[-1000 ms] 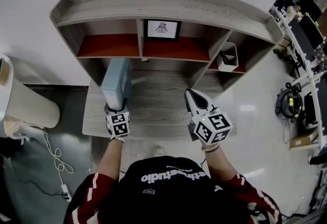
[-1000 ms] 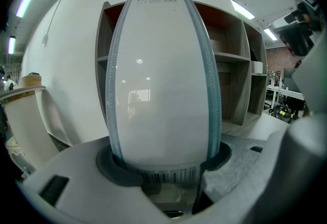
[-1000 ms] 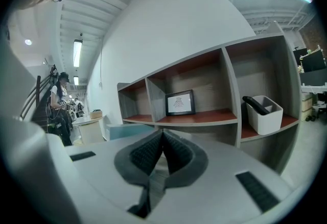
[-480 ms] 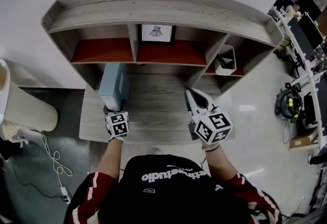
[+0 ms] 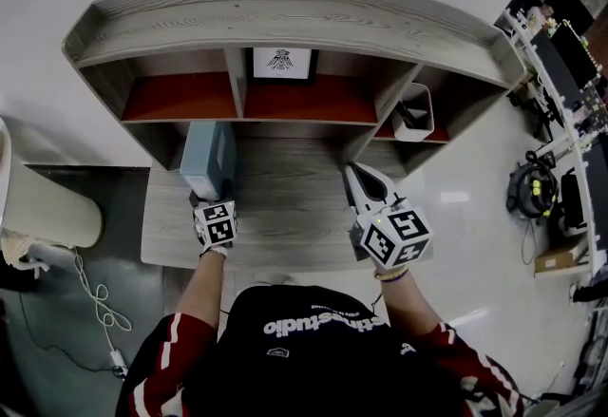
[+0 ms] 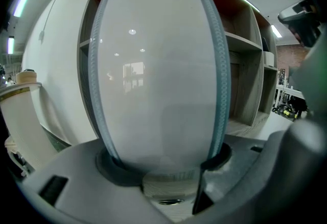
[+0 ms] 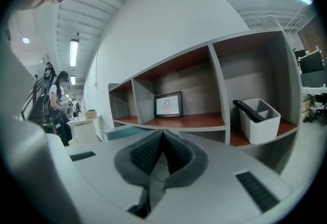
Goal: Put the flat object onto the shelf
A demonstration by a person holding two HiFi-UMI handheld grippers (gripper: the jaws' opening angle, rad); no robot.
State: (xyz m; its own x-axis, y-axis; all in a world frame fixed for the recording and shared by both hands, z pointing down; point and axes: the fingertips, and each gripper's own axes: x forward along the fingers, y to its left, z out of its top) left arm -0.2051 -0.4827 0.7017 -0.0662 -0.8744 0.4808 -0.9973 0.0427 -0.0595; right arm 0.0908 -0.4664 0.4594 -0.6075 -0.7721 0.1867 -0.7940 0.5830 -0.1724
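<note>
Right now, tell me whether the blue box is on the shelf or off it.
Off it: the left gripper grips the blue box over the desk, short of the red shelf boards.

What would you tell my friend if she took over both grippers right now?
Left gripper: shut on the flat blue box, held upright over the desk, just below the shelf's left compartment.
Right gripper: shut, nothing in it, over the desk's right side.
The middle compartment has a picture frame; the right one has a white bin.
Done: box gripped. Left: lift it into a compartment, probably the left one, and let go.
</note>
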